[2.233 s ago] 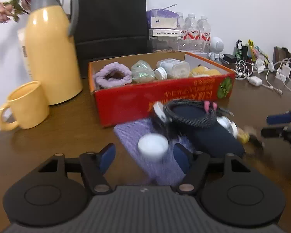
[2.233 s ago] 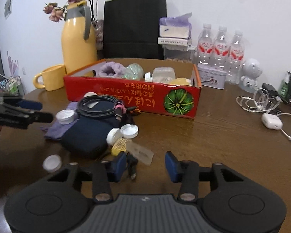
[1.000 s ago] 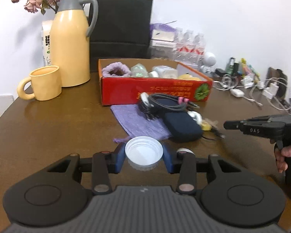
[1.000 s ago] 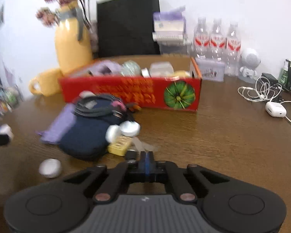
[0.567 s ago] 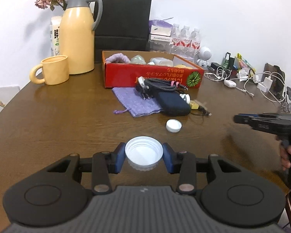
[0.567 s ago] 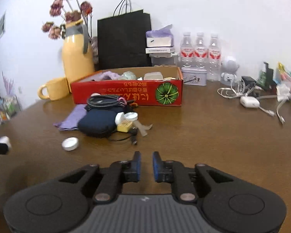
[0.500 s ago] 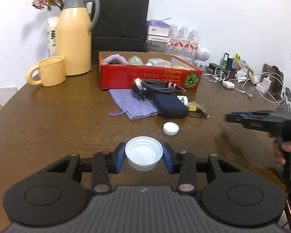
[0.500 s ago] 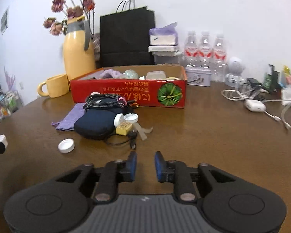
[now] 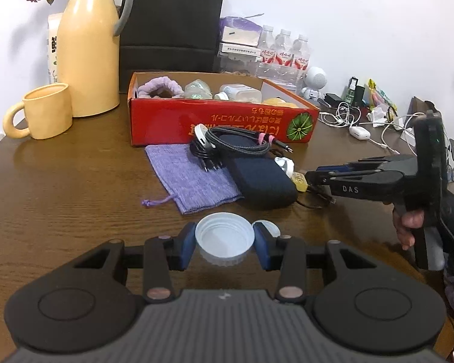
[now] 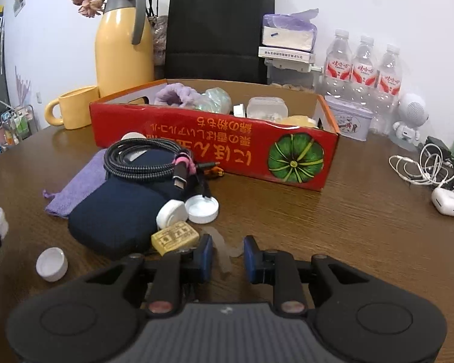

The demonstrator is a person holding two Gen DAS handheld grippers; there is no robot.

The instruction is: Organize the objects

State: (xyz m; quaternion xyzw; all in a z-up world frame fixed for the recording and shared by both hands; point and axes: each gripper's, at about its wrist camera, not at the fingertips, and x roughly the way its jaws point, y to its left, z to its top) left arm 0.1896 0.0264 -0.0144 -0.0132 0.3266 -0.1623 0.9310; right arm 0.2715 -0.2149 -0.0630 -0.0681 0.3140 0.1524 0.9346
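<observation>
A white lid (image 9: 224, 240) is clamped between the pads of the left gripper (image 9: 224, 243), held above the table (image 9: 60, 187) with its hollow side up. A second, smaller white cap (image 9: 268, 227) lies on the wood just beyond the left gripper's right finger.

The right gripper (image 10: 226, 257) is held low over the table with its fingers parted and nothing between them except a pale, translucent strip (image 10: 224, 249) lying on the wood; no grip on it is shown. This strip runs away from the gripper, roughly along the line of the fingers and slightly slanted, so a closing pinch would probably meet it across its narrow width.

Just to the left of that gap lies a small yellow block (image 10: 175, 238), and a little further off a white cap on its edge (image 10: 171, 211) and an upturned white lid (image 10: 202, 205), all beside a dark blue pouch (image 10: 121, 211) with a coiled cable (image 10: 145, 158) on top. A purple cloth bag (image 9: 190, 177) lies to the left of the pouch.

Furthest off stands the red box (image 10: 215, 145), open-topped and already partly filled. It lies straight ahead of both grippers, beyond the pile, so the held lid would have to be carried forward over the pouch and cable to reach it.
</observation>
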